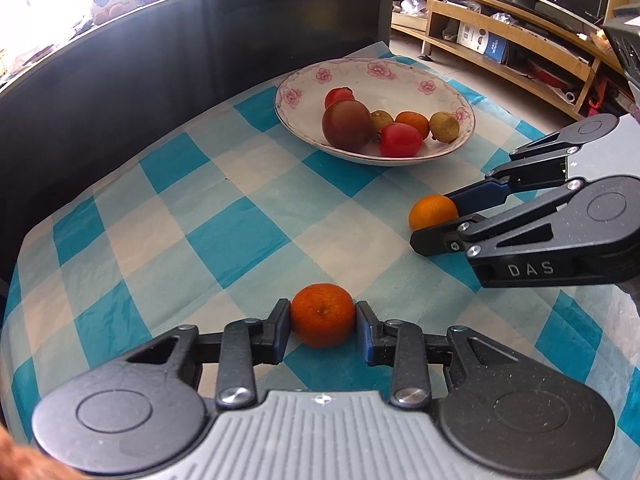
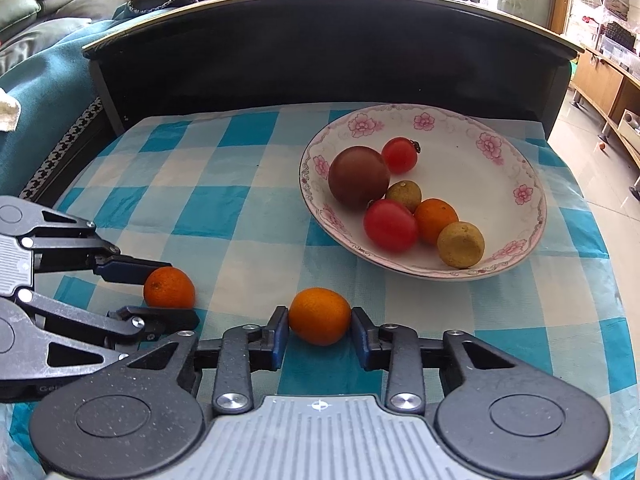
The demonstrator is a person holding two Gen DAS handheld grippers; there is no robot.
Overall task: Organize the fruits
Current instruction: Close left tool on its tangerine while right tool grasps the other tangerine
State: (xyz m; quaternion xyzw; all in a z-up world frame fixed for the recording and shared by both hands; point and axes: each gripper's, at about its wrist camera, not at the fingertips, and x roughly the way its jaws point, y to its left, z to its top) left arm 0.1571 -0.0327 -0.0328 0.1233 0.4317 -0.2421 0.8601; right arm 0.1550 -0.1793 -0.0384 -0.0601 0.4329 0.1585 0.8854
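Observation:
Each gripper has a small orange between its fingers on the blue-checked tablecloth. My left gripper (image 1: pixel 322 322) is shut on the darker orange (image 1: pixel 322 315); it also shows in the right wrist view (image 2: pixel 168 287), at the left. My right gripper (image 2: pixel 319 322) is shut on the other orange (image 2: pixel 319 315), seen from the left wrist view (image 1: pixel 432 212) at the right. Both oranges rest on the cloth. A white flowered plate (image 1: pixel 400 76) (image 2: pixel 452 128) stands farther back and holds several fruits: a dark tomato (image 2: pixel 359 176), red tomatoes, an orange and two yellow-green fruits.
A dark curved headboard-like panel (image 2: pixel 320 40) rises behind the table. The table's edge drops off to the right toward a tiled floor (image 2: pixel 600 168) and wooden shelving (image 1: pixel 500 36). A teal cloth (image 2: pixel 44 92) lies at the left.

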